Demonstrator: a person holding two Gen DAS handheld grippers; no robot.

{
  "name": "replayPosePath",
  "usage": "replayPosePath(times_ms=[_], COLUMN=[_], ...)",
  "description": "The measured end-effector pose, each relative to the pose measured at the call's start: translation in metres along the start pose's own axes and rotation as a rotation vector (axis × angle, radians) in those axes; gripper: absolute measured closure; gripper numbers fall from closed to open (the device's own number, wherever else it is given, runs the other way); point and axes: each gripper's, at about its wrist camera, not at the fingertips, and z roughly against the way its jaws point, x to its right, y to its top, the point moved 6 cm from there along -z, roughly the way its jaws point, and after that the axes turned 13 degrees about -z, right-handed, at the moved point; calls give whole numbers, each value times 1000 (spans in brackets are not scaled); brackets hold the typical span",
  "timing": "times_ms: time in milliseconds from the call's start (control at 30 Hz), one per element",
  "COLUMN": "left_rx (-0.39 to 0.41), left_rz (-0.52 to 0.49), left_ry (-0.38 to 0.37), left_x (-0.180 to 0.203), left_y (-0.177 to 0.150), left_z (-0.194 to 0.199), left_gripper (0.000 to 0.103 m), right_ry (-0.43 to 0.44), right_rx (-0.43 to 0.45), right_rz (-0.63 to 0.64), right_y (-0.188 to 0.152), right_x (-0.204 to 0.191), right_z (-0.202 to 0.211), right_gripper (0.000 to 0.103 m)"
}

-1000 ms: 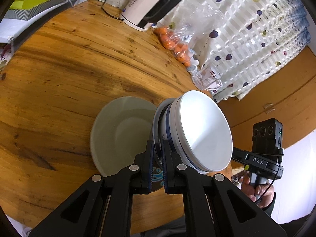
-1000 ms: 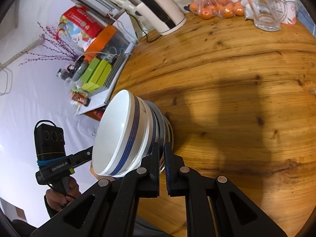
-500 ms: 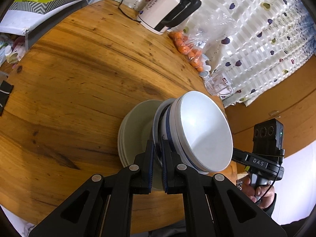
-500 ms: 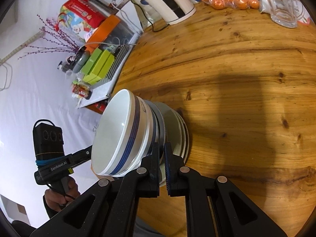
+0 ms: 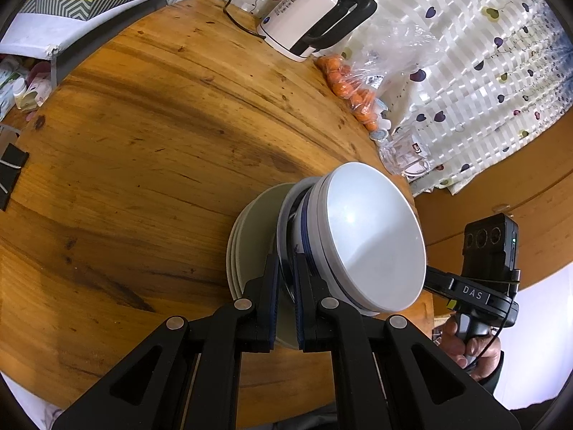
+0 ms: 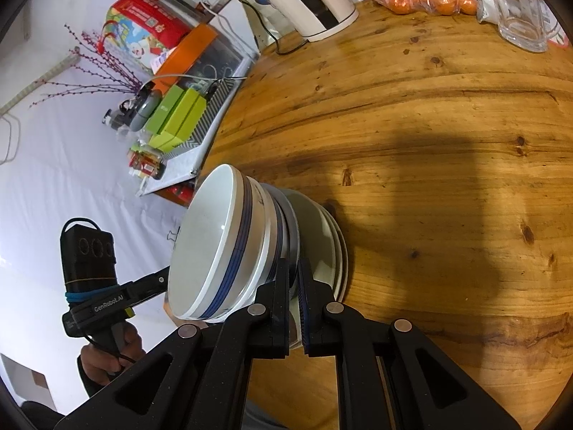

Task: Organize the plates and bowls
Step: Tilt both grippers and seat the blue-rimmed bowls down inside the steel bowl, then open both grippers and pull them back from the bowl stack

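Both grippers were clamped on one stack of bowls! The left gripper [image 5: 285,272] pinched the thin rim of a metal bowl [image 5: 286,215] at the bottom of the stack of bowls [image 5: 365,236], and the right gripper [image 6: 293,279] bit the same rim from the opposite side. The bowls sat tipped over a pile of plates [image 5: 250,229] lying on the wooden table [image 5: 143,143]. A kettle [image 5: 311,18], a bag of oranges [image 5: 354,86] and a glass mug [image 5: 404,159] stood along the far edge.

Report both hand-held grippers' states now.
Left hand-held gripper: closed on the rim of the bowl stack.
Right hand-held gripper: closed on the opposite rim of the bowl stack.
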Motion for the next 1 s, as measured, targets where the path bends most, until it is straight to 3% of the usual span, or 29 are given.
replayPosePath(times_ms=[667,1000], left_rx=[32,85], left_rz=[-64,-124], left_ry=[82,190], left_x=[8,26], left_y=[-6,-18], left_z=[6,26], left_gripper=[93,87], right_ry=[-53,-91], right_rx=[43,74], right_rz=[86,193], right_y=[-11,-36], right_x=[-10,-26], right_z=[16,27], right_gripper=[93,69])
